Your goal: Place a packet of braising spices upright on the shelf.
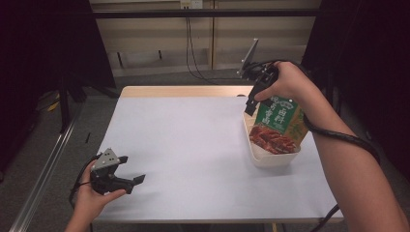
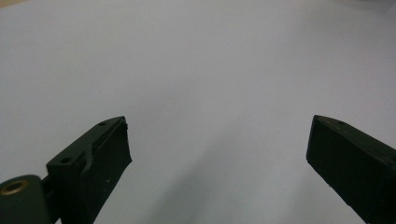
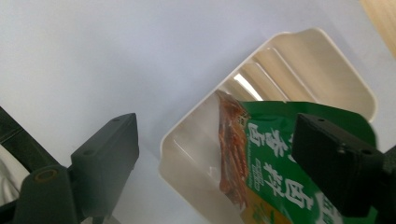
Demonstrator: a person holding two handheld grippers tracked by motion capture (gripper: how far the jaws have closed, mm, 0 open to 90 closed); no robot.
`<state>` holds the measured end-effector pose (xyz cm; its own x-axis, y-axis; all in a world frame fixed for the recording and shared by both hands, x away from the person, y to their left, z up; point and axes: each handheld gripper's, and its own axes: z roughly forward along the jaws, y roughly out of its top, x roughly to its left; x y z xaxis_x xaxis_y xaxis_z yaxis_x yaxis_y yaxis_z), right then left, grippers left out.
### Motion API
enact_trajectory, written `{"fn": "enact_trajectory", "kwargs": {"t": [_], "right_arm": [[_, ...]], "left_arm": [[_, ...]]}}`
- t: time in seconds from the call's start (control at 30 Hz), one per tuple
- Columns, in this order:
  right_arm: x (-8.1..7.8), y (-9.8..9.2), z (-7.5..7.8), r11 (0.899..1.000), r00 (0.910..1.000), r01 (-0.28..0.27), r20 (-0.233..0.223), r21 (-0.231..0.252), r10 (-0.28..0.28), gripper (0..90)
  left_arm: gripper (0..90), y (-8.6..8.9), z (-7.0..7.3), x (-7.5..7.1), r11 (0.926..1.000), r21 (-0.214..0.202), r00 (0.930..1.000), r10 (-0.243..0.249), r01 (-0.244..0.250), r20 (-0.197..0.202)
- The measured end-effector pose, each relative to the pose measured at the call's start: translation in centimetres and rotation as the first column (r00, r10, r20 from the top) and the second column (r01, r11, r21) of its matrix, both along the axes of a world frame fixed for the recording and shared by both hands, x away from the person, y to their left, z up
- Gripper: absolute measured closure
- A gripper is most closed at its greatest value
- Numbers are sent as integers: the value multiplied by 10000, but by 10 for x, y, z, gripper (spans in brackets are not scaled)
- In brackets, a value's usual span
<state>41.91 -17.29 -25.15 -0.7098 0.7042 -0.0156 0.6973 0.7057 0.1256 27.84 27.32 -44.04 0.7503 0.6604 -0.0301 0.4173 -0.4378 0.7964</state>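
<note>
A green snack bag [image 1: 278,121] with red printed food stands tilted in a cream plastic tub [image 1: 270,158] at the table's right side. My right gripper [image 1: 251,104] hovers over the tub's far-left corner, pointing down, beside the bag's top. In the right gripper view the right gripper [image 3: 215,126] is open. The bag [image 3: 275,154] lies below its right jaw, and the tub [image 3: 289,65] shows between the jaws with neither pad touching anything. My left gripper [image 1: 133,169] rests open near the front left of the table. Between its jaws, the left gripper [image 2: 217,126] has only white surface.
The table is covered by a white sheet [image 1: 193,145], with a strip of bare wood [image 1: 183,91] along the far edge. Dark curtains flank both sides. A black cable [image 1: 338,135] runs along the right forearm. A metal rail [image 1: 43,179] lies on the floor at left.
</note>
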Motion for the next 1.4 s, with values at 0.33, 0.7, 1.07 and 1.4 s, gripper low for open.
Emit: {"fn": "enact_trajectory", "kwargs": {"t": [0.33,0.7,1.07,1.4], "right_arm": [[-3,11,-19,9993,9993,-377,-77,74,378,151],[-6,27,-35,9981,9980,-597,-188,148,600,149],[-11,39,-48,9962,9959,-851,-302,172,856,154],[-16,51,-72,9938,9929,-1060,-511,324,1075,155]], "left_arm": [[61,-1,0,-1,10000,-3,10000,89,-89,-20],[61,-1,0,-1,10000,-40,10000,26,-26,-53],[61,0,1,-2,10000,69,10000,36,-36,-66],[61,0,1,-1,9999,104,10000,-45,45,8]]}}
